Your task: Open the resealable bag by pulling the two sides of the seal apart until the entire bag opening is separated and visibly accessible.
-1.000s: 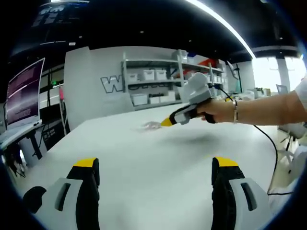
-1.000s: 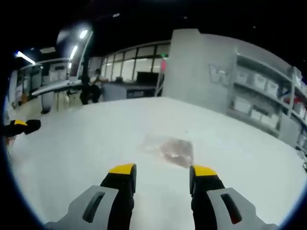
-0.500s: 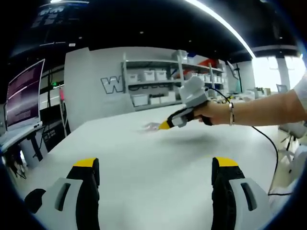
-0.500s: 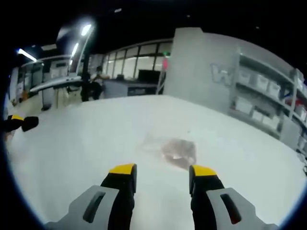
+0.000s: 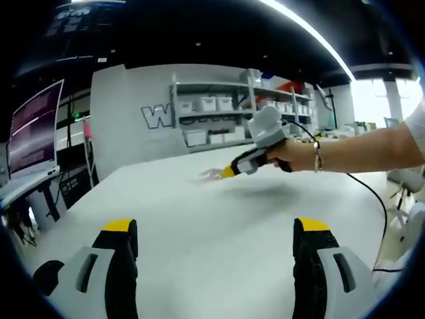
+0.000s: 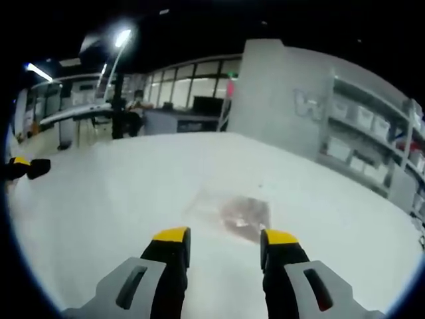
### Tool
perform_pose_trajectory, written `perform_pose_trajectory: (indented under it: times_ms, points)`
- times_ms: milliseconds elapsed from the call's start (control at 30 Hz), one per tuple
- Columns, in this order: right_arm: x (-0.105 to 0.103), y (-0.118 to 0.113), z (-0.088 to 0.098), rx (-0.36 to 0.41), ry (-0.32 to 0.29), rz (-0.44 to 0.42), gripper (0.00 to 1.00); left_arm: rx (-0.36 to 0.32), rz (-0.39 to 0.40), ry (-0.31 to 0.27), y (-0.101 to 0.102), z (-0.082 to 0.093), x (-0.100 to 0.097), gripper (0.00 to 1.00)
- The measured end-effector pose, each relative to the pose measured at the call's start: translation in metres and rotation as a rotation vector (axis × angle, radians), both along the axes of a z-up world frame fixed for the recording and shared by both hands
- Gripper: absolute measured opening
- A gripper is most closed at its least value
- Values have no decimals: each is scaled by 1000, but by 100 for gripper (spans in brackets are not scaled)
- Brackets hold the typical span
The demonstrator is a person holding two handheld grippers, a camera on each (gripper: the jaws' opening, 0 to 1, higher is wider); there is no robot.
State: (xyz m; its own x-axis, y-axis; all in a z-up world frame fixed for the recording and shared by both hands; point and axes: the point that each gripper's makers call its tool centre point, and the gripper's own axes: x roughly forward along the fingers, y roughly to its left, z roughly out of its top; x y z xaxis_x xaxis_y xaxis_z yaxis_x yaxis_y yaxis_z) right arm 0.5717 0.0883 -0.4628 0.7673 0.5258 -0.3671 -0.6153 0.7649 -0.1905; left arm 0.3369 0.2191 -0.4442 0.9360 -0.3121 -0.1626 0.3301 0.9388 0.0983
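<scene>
Right gripper edges closer to resealable bag mid-desk | jaws spread | left gripper unmoved, jaws wide apart

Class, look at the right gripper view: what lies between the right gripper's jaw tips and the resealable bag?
Only bare white table separates the right gripper from the resealable bag.

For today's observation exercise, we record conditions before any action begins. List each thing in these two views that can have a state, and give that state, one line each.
resealable bag: lying flat on the table, not gripped; whether its seal is closed cannot be told.
right gripper: open, held just short of the bag, empty.
left gripper: open, empty, over bare table.
table: white top, carrying the bag.
monitor: switched on, screen lit.
</scene>
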Motion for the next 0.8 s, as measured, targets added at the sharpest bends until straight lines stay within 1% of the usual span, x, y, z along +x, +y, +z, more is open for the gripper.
perform_pose_trajectory:
  times_ms: [133, 267, 367, 567, 733, 800]
  points:
    - [13, 5, 5, 1, -10, 8, 40, 1, 5, 3, 1, -1, 1, 95]
    - [16, 6, 6, 1, -12, 12, 40, 4, 3, 6, 0, -2, 2, 95]
    - [12, 4, 4, 1, -10, 13, 40, 6, 3, 5, -1, -1, 2, 95]
    - [13, 2, 1, -20, -13, 17, 39, 9, 2, 5, -2, -1, 2, 95]
    - [13, 2, 0, -56, -38, 38, 38, 10, 2, 9, -3, -2, 3, 95]
    - [12, 4, -1, -48, -34, 44, 37, 10, 3, 10, -2, -3, 4, 95]
